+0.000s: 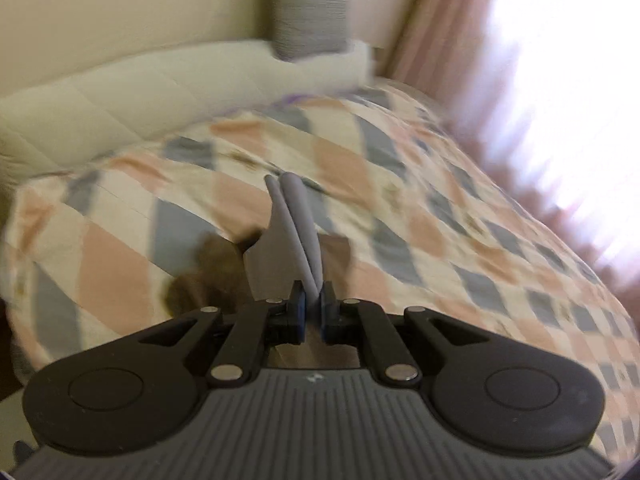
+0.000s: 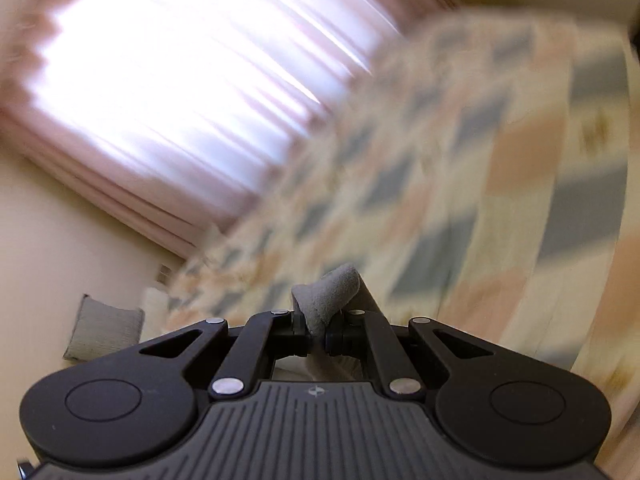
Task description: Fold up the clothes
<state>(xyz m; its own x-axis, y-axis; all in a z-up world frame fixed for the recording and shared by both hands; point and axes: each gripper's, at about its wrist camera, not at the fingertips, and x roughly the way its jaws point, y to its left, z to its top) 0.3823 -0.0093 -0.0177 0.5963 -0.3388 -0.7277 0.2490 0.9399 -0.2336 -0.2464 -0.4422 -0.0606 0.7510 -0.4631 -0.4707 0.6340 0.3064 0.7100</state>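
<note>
Grey garment (image 1: 294, 232) is clamped in left gripper (image 1: 313, 312) and right gripper (image 2: 318, 330) above the bed (image 1: 400, 200), no fold made yet

headboard (image 1: 120, 92) behind, curtain (image 1: 440, 20) beside bed (image 1: 460, 208)

Left hand-held gripper (image 1: 313, 304) clamped tight on grey cloth, right hand-held gripper (image 2: 318, 330) likewise
</note>
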